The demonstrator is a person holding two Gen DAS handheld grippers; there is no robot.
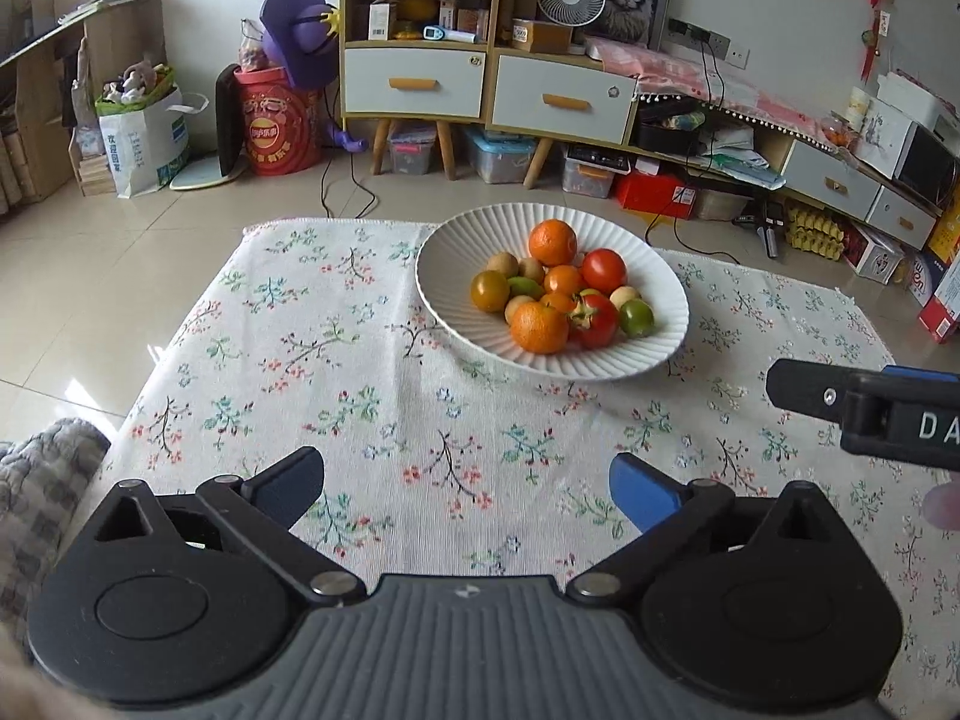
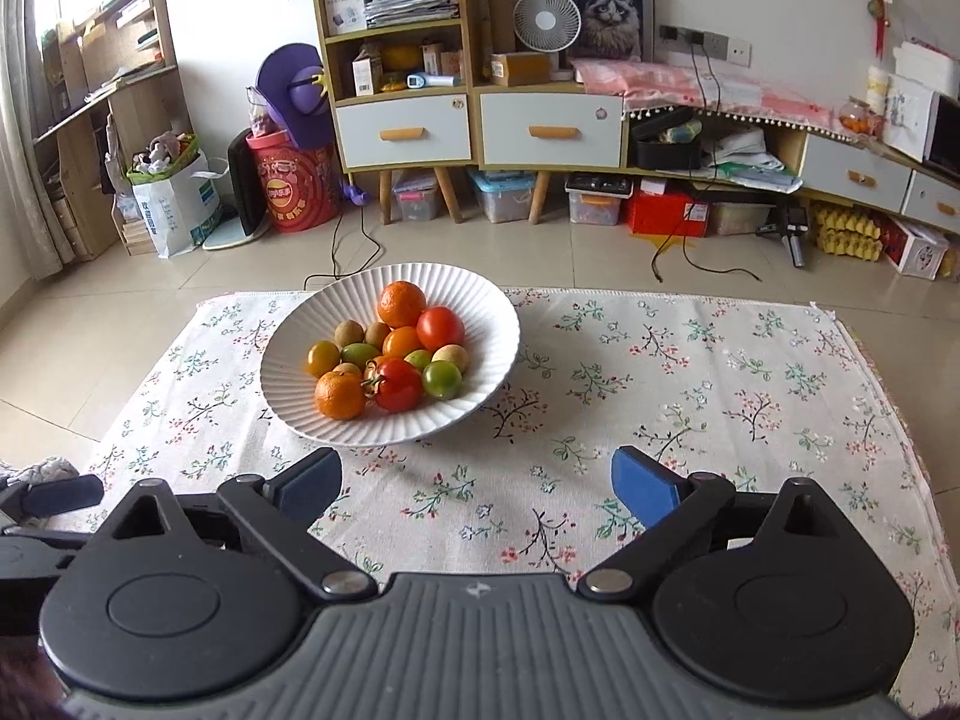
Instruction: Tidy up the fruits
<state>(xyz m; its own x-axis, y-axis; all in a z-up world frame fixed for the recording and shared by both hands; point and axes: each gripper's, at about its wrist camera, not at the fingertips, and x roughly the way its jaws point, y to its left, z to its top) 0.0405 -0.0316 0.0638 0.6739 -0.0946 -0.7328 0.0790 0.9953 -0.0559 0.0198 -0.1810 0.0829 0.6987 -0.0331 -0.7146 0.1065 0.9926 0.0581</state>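
With every fruit piled in the white bowl (image 2: 390,354) ahead, I hold my left gripper (image 1: 468,480) and right gripper (image 2: 477,480) spread and empty above the tabletop (image 2: 660,390), clear of it.

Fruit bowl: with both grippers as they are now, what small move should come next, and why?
Probably none toward the fruit: pull both grippers back. The white bowl already holds every fruit in view, the tablecloth around it bears none, and the left gripper and right gripper are open and empty.
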